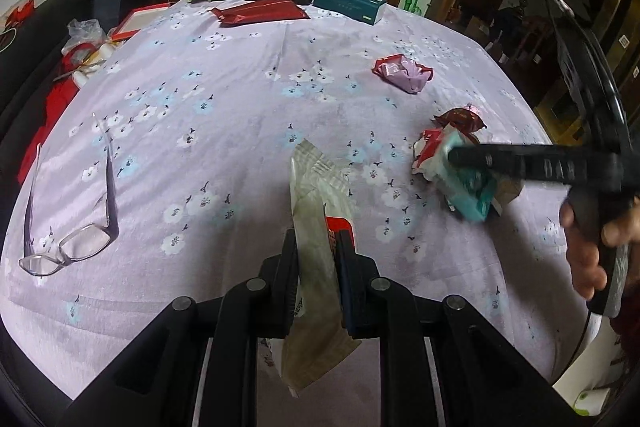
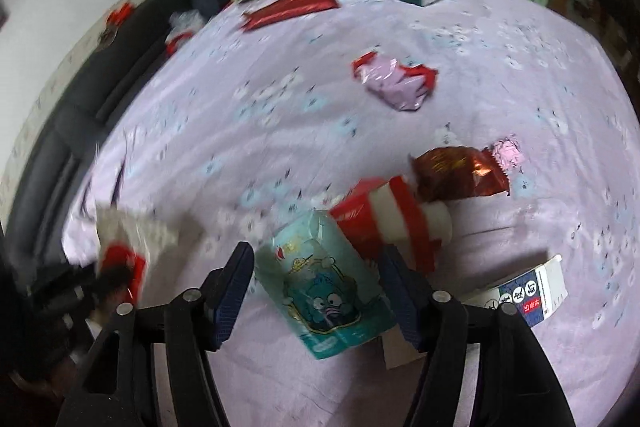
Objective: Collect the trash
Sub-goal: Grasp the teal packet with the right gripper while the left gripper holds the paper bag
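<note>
Left tool [image 1: 316, 259] pinching pale wrapper [image 1: 316, 195]; right tool [image 2: 316, 291] spread around teal packet [image 2: 324, 279].

Soft indoor daylight, dim dark room behind, left wrist view mostly sharp, right wrist view strongly motion-blurred, faint shadows on the lilac tablecloth [image 1: 240, 99], strong fisheye bending and black vignette at edges

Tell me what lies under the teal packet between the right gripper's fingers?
The teal packet leans on a red-and-white striped wrapper, with white paper poking out beneath. The lilac tablecloth is below. Whatever else is under the packet is covered.
</note>
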{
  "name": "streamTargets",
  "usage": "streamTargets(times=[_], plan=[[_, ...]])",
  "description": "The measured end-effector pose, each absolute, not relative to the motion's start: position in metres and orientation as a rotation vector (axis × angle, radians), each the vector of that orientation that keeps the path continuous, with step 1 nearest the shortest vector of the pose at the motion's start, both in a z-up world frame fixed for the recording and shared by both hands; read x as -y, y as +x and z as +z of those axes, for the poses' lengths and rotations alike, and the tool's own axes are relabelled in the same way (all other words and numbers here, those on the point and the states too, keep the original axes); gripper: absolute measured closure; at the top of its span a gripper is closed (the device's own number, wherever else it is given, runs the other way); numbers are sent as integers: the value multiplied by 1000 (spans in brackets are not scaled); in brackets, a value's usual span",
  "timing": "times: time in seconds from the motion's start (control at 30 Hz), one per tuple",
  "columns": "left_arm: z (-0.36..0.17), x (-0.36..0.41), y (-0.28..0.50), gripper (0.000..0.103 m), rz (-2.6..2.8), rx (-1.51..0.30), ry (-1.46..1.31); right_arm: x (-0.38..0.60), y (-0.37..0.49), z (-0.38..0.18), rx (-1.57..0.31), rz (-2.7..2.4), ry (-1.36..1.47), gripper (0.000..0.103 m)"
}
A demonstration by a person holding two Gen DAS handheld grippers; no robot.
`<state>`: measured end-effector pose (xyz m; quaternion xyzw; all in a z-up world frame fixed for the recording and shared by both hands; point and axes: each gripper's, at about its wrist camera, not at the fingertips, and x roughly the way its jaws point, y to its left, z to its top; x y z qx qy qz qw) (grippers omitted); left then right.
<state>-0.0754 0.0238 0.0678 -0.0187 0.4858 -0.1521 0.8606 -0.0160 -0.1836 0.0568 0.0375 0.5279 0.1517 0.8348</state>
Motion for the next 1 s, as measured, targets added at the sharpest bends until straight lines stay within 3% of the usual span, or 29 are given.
streamTargets(times=[0.27, 0.87, 1.0], plan=[[67, -17, -74, 86, -328, -1018, -32, 177, -26, 51, -1124, 325, -42, 32], [63, -9, -74, 86, -345, -1031, -29, 165, -60, 40, -1201, 445, -37, 32], [63, -11, -74, 86, -344, -1031, -35, 158, -71, 40, -1203, 476, -79, 27]])
